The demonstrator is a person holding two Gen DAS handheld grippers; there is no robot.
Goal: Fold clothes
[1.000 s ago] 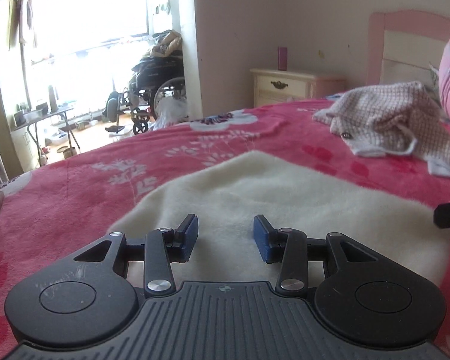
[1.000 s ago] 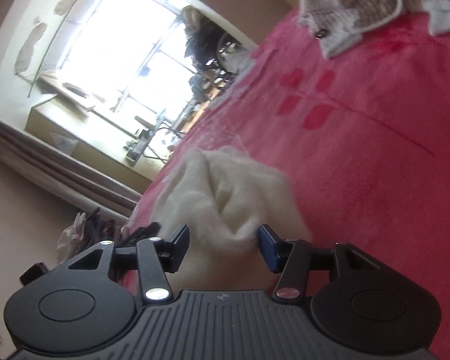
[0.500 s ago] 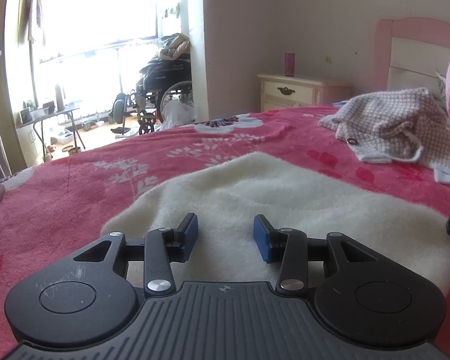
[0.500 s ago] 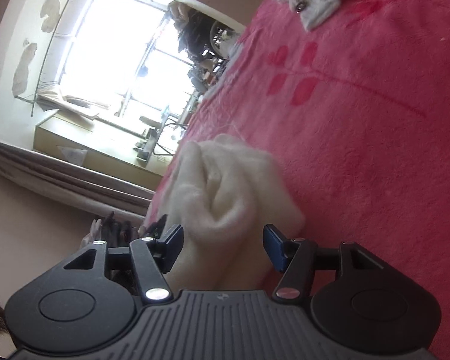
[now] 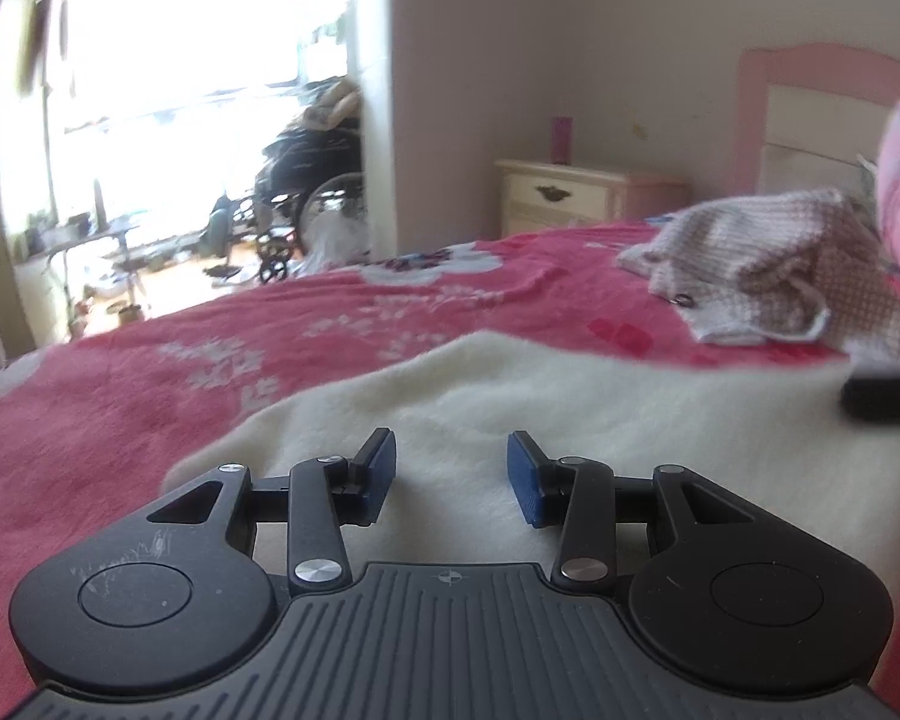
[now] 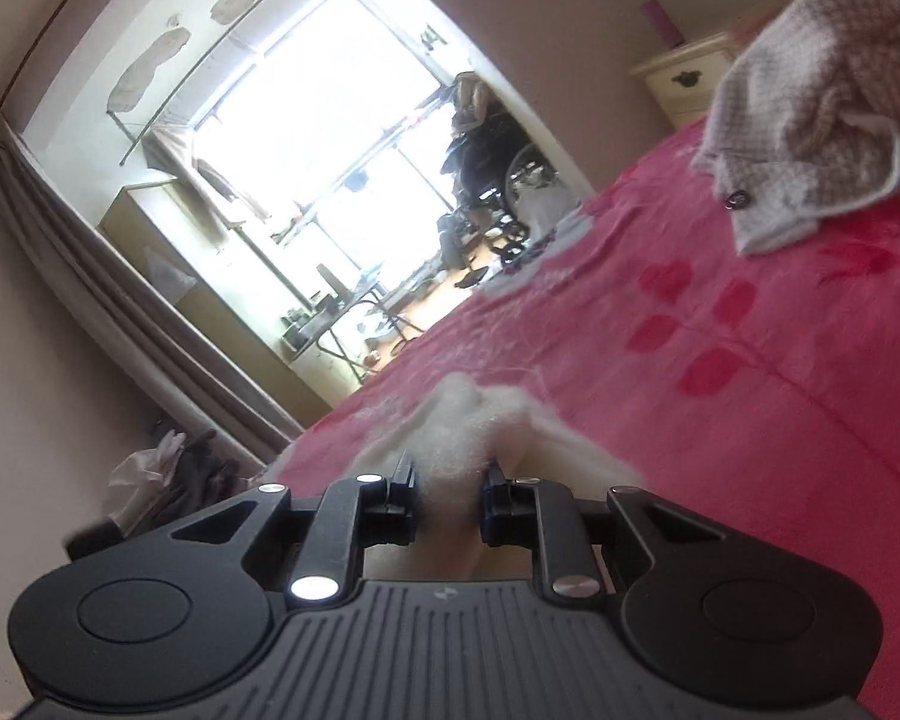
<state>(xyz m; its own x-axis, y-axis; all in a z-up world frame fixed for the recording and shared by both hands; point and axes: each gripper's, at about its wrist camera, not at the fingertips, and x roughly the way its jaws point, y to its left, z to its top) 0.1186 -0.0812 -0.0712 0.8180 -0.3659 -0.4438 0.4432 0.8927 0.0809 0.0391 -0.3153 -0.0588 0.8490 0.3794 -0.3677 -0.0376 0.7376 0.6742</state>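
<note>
- Slippage is looming as the main risk on the left: the left hand-held gripper (image 5: 452,468) is hovering released, its blue pads spread wide, so nothing is pinning that side of the fleece (image 5: 600,408) and it may be dragged along the bed (image 5: 120,420) once the other side is pulled.
- Fleece is lying spread on the bed directly under and ahead of the left hand-held gripper, reaching between its pads but not being touched by them, as far as the left view is showing.
- Bunching is threatening on the right: the right hand-held gripper (image 6: 448,501) is clenching a thick tuft of fleece (image 6: 468,426), and the pile is bulging out above the pads, so the hold may be catching fluff or several layers rather than a clean edge, and a lift may be giving a crooked fold.
- Fleece is sitting between the right pads and trailing away beneath the tool toward the left side of that view; how much is hanging below is hidden.
- Snagging seems unlikely, since the checked garment (image 6: 810,90) is lying crumpled well apart, farther up the bed toward the headboard.
- Blur in both views is suggesting motion, so a fast pull could be shaking the tuft loose.
</note>
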